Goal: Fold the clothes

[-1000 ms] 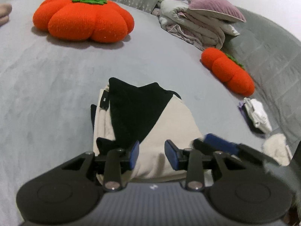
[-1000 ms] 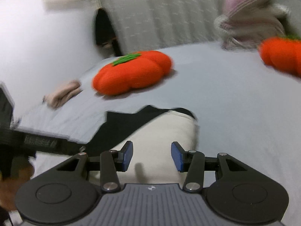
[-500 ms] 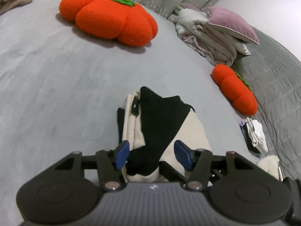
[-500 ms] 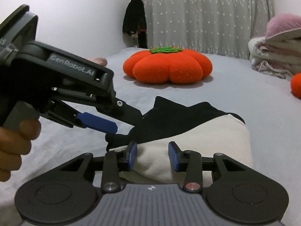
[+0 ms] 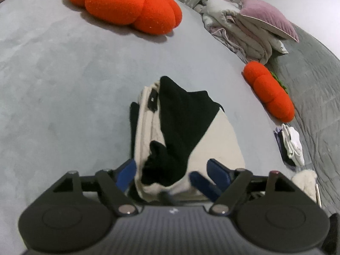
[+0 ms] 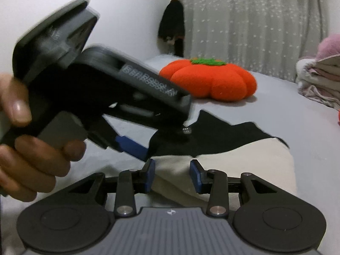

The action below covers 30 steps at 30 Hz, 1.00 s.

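Two handheld grippers meet at the near end of a folded black-and-cream garment (image 5: 191,127) lying on a grey bed (image 5: 63,85). Left gripper (image 5: 172,173): its blue fingers (image 5: 126,173) have just been opening and now stand wide apart, straddling the garment's near end without pressing it; the cloth is released. In the right wrist view the same tool appears at left, blurred, gripped by a person's hand (image 6: 27,148), one blue finger reaching to the garment's edge. Right gripper (image 6: 172,175): fingers (image 6: 149,175) partly apart over the cream cloth at the garment's near corner; its blue pads also show in the left wrist view, low on the right side of the garment. Whether these pads press the fabric cannot be told.

Garment: cream layers stacked at the left side, a black panel crossing the top diagonally, a small black label (image 5: 153,101) near the far left corner.

Right of the garment, near the bed's edge: a small bundle of white and dark socks (image 5: 291,142) and a fluffy cream item (image 5: 306,180). Farther right, a small orange pumpkin cushion (image 5: 267,93) beside a grey quilt (image 5: 308,74). Beyond it, a pile of folded bedding (image 5: 240,29) topped by a lilac pillow (image 5: 267,19). Farthest, a large orange pumpkin cushion (image 5: 125,4) with a green stalk patch, before a dotted grey curtain (image 6: 244,21)
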{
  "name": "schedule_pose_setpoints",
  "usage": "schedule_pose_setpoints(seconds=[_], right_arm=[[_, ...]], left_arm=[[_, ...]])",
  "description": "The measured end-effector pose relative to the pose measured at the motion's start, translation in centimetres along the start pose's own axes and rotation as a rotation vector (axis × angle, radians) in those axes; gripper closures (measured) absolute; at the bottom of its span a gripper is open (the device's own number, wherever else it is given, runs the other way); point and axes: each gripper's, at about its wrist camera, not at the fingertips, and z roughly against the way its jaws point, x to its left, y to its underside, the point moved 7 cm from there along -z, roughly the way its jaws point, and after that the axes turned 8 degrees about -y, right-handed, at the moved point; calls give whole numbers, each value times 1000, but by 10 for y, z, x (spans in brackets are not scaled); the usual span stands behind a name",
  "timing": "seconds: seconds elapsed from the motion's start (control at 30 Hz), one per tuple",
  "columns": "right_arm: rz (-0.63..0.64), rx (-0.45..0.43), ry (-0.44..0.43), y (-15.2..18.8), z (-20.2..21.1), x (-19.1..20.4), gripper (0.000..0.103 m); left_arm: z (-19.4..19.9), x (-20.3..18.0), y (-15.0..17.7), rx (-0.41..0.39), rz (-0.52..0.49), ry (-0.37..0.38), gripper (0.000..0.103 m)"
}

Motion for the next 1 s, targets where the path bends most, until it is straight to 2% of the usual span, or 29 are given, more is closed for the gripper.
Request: schedule_pose_setpoints(seconds=[0.37,0.43,0.5,0.57,0.7,0.87,1.0], right_arm=[[74,57,-31,12,-18,-2,63],[81,64,-41,12,-20,-5,62],[86,66,-54,13,-21,-7,59],[89,65,-63,14,-20,-8,58],[116,63,-56,16,-22,-9,57],[112,27,-42,17,-20,-8,51],[200,20,0,21,-18,6,44]], left_arm=[[-14,-3,3,24,4,-14,18],[-19,-3,4,38,4,-19,19],[-27,-2,7,54,-1,-68,37],[-30,-5,9,50,-40,-107,40],[-26,-3,8,49,-23,-105,52],[-21,-6,7,34,-24,-116,59],[-17,-7,2,50,8,-115,61]])
